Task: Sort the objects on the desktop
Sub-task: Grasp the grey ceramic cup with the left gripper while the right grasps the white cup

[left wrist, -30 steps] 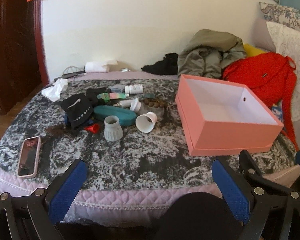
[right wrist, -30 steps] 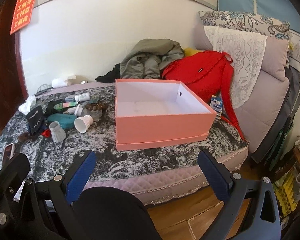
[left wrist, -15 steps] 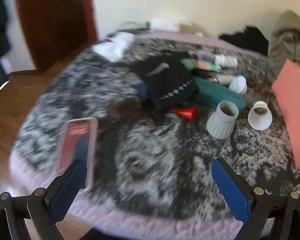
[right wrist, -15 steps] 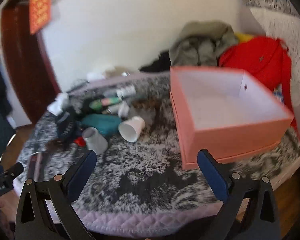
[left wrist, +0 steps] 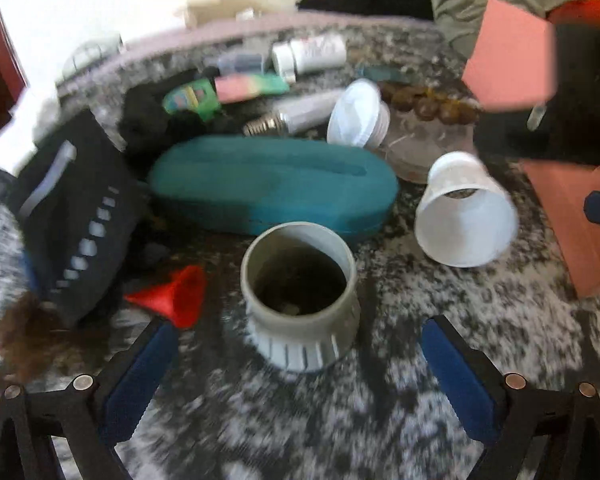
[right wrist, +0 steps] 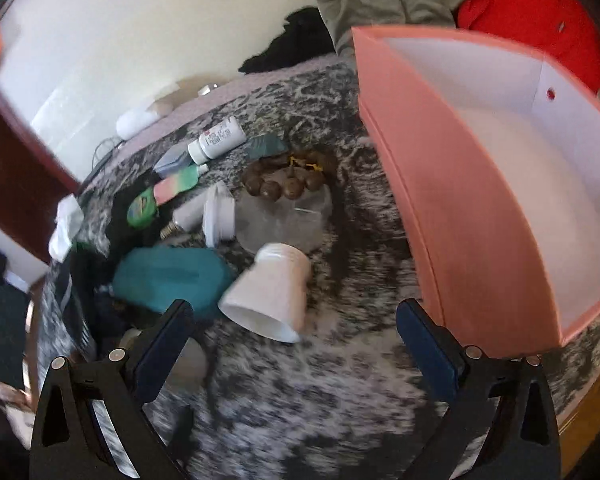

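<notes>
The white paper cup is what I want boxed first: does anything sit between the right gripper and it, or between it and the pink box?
Nothing visible does. The white paper cup lies on its side just ahead of the open right gripper, and only bare patterned cover separates it from the pink box.

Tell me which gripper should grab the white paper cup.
Right. The right gripper is open with the tipped white paper cup just ahead between its jaws; the left gripper faces the grey cup.
</notes>
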`<move>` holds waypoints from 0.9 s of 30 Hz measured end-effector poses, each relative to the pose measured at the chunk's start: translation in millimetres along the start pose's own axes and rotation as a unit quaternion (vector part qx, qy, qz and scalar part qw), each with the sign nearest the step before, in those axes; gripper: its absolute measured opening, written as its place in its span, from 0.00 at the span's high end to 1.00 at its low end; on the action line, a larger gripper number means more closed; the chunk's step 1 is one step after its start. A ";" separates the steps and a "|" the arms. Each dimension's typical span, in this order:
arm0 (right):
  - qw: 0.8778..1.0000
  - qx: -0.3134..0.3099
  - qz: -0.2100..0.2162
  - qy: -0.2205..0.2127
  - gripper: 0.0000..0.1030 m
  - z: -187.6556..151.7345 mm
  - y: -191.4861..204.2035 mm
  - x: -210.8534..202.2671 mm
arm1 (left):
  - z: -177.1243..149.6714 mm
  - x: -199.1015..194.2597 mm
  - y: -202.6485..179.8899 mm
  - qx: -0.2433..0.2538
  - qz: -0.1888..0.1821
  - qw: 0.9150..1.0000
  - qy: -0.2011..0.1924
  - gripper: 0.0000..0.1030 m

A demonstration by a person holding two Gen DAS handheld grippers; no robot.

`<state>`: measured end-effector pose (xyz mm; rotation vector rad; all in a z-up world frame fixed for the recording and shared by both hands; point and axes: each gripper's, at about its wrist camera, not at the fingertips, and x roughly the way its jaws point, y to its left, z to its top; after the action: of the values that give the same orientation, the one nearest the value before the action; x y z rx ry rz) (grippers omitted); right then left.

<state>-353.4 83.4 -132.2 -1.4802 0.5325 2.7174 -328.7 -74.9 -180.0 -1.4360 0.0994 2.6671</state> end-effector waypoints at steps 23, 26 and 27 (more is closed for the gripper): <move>0.982 0.028 0.186 0.028 0.43 -10.3 21.4 0.2 | 3.2 -81.6 28.2 -0.074 -0.018 0.996 -0.054 0.41; 0.977 0.003 0.213 0.009 0.43 -21.5 27.9 -32.3 | -1.2 -107.1 26.9 -0.077 -0.022 0.994 -0.071 0.41; 0.976 -0.002 0.219 0.005 0.42 -23.6 28.9 -40.6 | -2.3 -114.1 25.9 -0.077 -0.023 0.994 -0.076 0.41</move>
<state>-316.3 55.6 -102.3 -1.5335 0.9587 3.0263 -267.8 -108.5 -85.8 -1.2509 -0.1541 2.7880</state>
